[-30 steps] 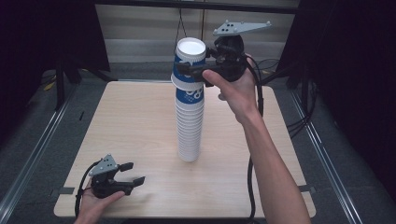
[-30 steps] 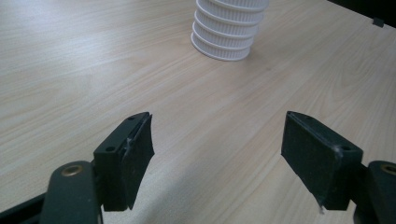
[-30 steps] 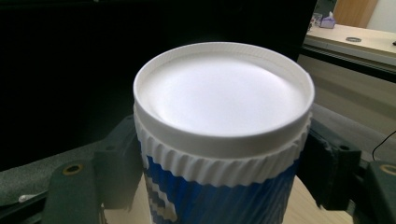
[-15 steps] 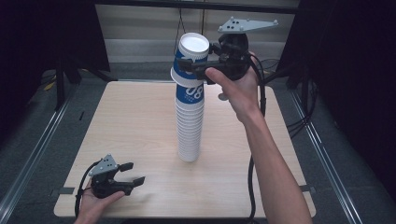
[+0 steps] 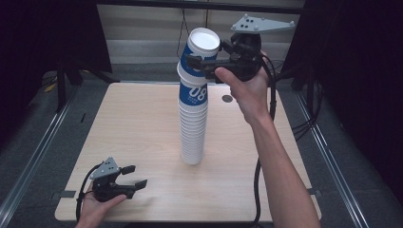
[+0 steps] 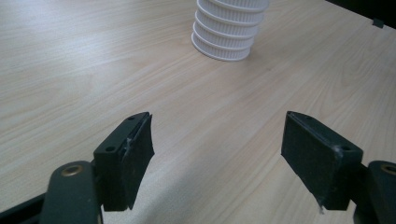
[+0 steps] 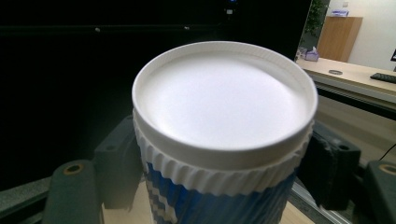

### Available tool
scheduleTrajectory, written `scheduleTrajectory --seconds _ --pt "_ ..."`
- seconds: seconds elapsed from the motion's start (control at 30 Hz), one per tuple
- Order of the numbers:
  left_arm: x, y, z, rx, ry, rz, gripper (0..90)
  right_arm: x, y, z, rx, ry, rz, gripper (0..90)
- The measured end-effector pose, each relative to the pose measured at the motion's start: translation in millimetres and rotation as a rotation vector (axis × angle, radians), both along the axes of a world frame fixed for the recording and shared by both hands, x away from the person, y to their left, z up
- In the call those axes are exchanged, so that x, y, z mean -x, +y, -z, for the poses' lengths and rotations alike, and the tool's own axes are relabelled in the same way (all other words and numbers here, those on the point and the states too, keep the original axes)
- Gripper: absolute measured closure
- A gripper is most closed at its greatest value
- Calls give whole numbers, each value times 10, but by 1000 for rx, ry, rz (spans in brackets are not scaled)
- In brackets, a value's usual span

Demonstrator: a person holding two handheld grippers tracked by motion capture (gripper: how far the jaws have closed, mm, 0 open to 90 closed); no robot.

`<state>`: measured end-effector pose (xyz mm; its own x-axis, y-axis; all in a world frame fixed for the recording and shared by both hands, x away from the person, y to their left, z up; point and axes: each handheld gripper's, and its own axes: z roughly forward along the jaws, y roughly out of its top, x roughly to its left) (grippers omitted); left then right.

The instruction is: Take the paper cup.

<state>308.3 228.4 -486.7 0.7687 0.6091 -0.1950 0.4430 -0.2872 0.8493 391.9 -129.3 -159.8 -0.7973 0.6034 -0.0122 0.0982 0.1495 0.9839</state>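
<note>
A tall stack of upturned white and blue paper cups (image 5: 192, 128) stands mid-table; its ribbed base (image 6: 229, 32) shows in the left gripper view. My right gripper (image 5: 205, 53) is held high over the stack, shut on the top cup (image 5: 203, 42), which is tilted and partly raised off the cup below. In the right gripper view the cup's white bottom (image 7: 224, 107) faces the camera, with a pad pressed on each side. My left gripper (image 5: 134, 175) rests near the table's front left corner, jaws apart with only bare wood between them (image 6: 217, 154).
The wooden table (image 5: 133, 118) has a small round grommet (image 5: 227, 99) at the back right. The right gripper's cable (image 5: 259, 175) hangs along the forearm. Metal rails run along both table sides, with dark curtains beyond.
The right gripper has lifted the top cup higher and tipped it further off the stack. The left gripper has stayed in place.
</note>
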Motion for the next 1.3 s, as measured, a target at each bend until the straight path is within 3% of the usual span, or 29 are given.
scheduleTrajectory --seconds 0.47,0.73,1.3 --pt "-1 -8 3 0 2 6 249 109 -251 14 -29 -5 39 251" --pt "6 -12 2 12 2 7 252 171 -444 -5 -37 -15 94 251" --pt "-2 -49 12 21 12 22 252 330 -802 372 -31 28 145 253"
